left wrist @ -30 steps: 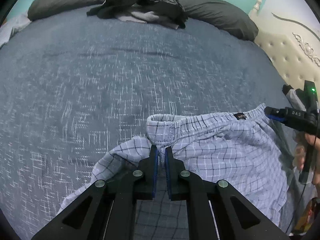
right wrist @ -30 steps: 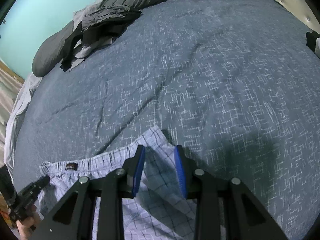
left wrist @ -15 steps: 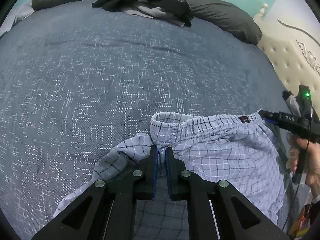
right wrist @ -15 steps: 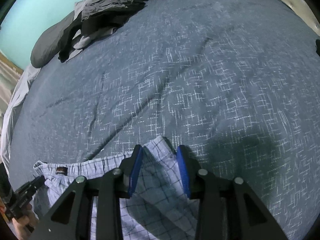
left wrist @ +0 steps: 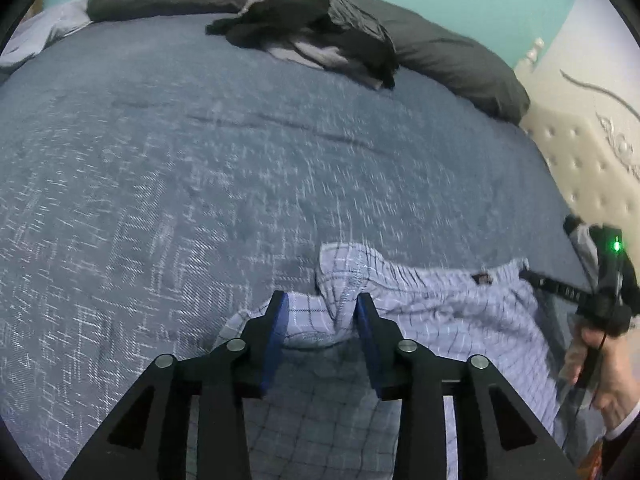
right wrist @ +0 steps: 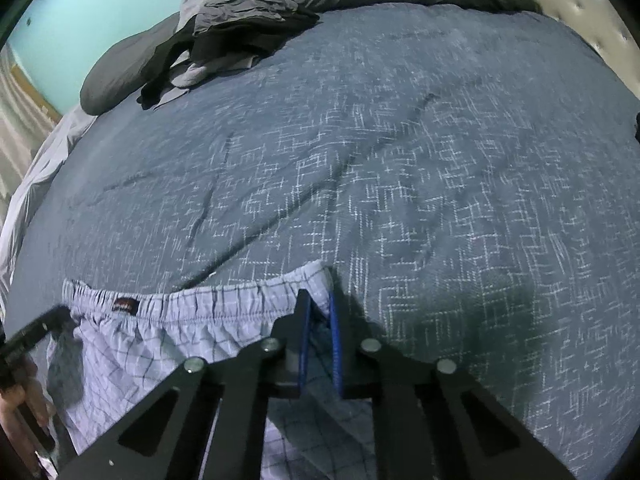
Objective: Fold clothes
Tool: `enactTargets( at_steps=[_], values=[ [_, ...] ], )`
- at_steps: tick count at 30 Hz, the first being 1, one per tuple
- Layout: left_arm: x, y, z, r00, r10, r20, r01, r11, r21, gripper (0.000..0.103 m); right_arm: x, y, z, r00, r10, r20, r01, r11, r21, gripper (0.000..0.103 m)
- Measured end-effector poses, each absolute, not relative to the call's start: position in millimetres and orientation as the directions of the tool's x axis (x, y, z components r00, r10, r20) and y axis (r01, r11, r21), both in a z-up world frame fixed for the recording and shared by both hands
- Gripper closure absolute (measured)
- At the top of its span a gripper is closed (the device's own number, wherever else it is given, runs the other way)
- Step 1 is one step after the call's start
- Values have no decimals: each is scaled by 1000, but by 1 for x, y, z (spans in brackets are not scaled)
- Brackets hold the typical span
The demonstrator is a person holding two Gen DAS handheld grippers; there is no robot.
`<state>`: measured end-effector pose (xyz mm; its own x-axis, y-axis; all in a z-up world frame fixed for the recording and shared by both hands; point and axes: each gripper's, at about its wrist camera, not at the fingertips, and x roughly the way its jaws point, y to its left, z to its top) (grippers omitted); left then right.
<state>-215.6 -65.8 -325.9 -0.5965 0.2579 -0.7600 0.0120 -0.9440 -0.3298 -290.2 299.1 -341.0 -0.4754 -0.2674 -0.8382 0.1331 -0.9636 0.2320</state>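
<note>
The checked shorts (left wrist: 432, 312) are lying at the near edge of the blue bedspread (left wrist: 200, 184), waistband turned toward the far side, and the person is working both ends of that waistband at once.

On the left, the left gripper (left wrist: 322, 320) is letting go. Its jaws are opening, standing at a middling width, and a bunched fold of the waistband corner is sitting loose between the blue pads (left wrist: 276, 332) without being pressed. My guess is that the corner is being dropped there because it is already where it should lie, or so it can be taken again closer to the edge.

Further right along the waistband, the small dark label (right wrist: 125, 305) is showing at the elastic, which tells me the shorts are lying spread across, not yet doubled over.

At the right end, the right gripper (right wrist: 318, 316) is closing, its jaws narrow now and pinching the waistband corner between them. That corner is being held, I think, to keep the cloth stretched flat while the other end is reset. A hand (left wrist: 600, 364) is gripping its handle at the near right.

Far across the bed, a dark clothes pile (left wrist: 316, 36) is waiting against the grey pillows (left wrist: 452, 60), well apart from the shorts, presumably next in line for folding.
</note>
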Motion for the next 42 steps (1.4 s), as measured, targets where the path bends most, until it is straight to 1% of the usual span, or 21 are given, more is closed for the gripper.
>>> enactTargets(
  at_steps=[5, 8, 13, 16, 18, 20, 23, 27, 31, 35, 38, 42],
  values=[
    [-225, -71, -320, -627, 262, -734, 24, -935, -354, 57, -287, 300, -339, -483, -274, -832, 135, -962, 239, 96],
    [-236, -78, -326, -617, 318, -720, 39, -901, -431, 53, -285, 300, -339, -482, -281, -830, 136, -960, 246, 96],
    [-248, -85, -331, -620, 378, -687, 58, -851, -521, 53, -281, 301, -336, -485, -290, -825, 144, -957, 251, 96],
    [-254, -80, -343, -594, 390, -703, 76, -843, -533, 57, -280, 304, -337, -483, -291, -826, 141, -957, 255, 96],
    [-254, -78, -348, -582, 393, -712, 80, -844, -531, 73, -279, 305, -336, -483, -295, -824, 138, -955, 262, 96],
    [-253, -77, -349, -578, 400, -711, 76, -841, -535, 79, -279, 306, -335, -484, -300, -822, 137, -954, 267, 96],
    [-248, -71, -346, -575, 394, -717, 49, -858, -511, 90, -276, 306, -334, -487, -303, -819, 141, -953, 268, 96],
    [-243, -63, -337, -587, 374, -718, 15, -882, -471, 92, -269, 309, -332, -502, -304, -810, 145, -953, 267, 96],
    [-240, -61, -316, -643, 350, -681, -27, -899, -437, 92, -265, 313, -325, -547, -312, -777, 149, -950, 276, 97],
    [-240, -59, -299, -692, 328, -643, -50, -910, -411, 93, -260, 313, -309, -609, -311, -730, 167, -950, 265, 98],
    [-242, -62, -295, -703, 324, -633, -52, -911, -409, 93, -259, 312, -293, -652, -306, -694, 180, -951, 249, 98],
    [-247, -66, -289, -719, 310, -623, -53, -917, -395, 93, -267, 309, -277, -681, -298, -669, 189, -954, 233, 98]
  ],
)
